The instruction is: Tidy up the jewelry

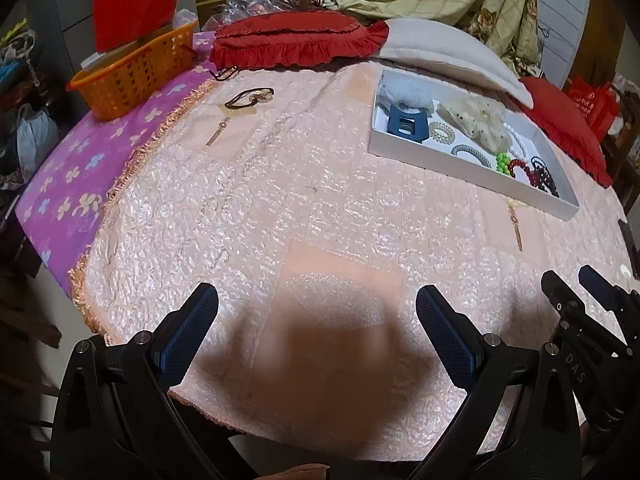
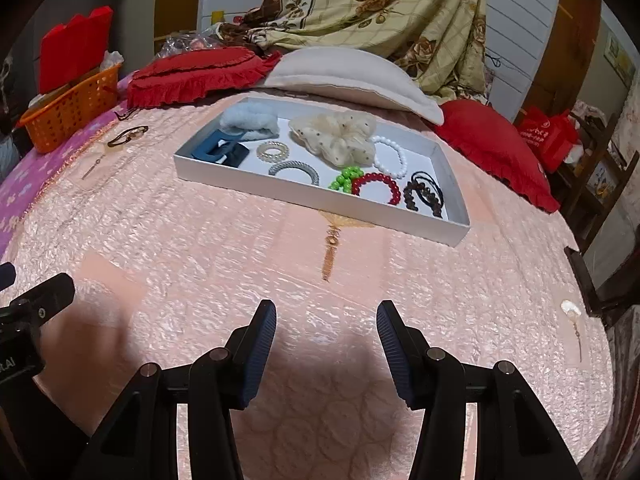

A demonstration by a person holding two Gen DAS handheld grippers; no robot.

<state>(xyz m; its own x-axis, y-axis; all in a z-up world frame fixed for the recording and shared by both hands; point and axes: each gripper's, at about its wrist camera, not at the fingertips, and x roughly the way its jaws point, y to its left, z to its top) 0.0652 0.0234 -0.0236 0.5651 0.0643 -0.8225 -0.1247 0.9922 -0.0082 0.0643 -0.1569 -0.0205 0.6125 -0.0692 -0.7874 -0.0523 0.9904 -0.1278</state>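
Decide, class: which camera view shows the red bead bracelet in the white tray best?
The right wrist view: the red bead bracelet shows as a full ring, unobstructed in the white tray. In the left wrist view it is small, foreshortened and crowded among neighbouring beads.

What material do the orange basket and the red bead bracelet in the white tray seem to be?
Orange lattice basket: likely moulded plastic, with regular grid holes and a smooth rim. Red bead bracelet: glossy round beads, plastic or glass; I cannot tell which.
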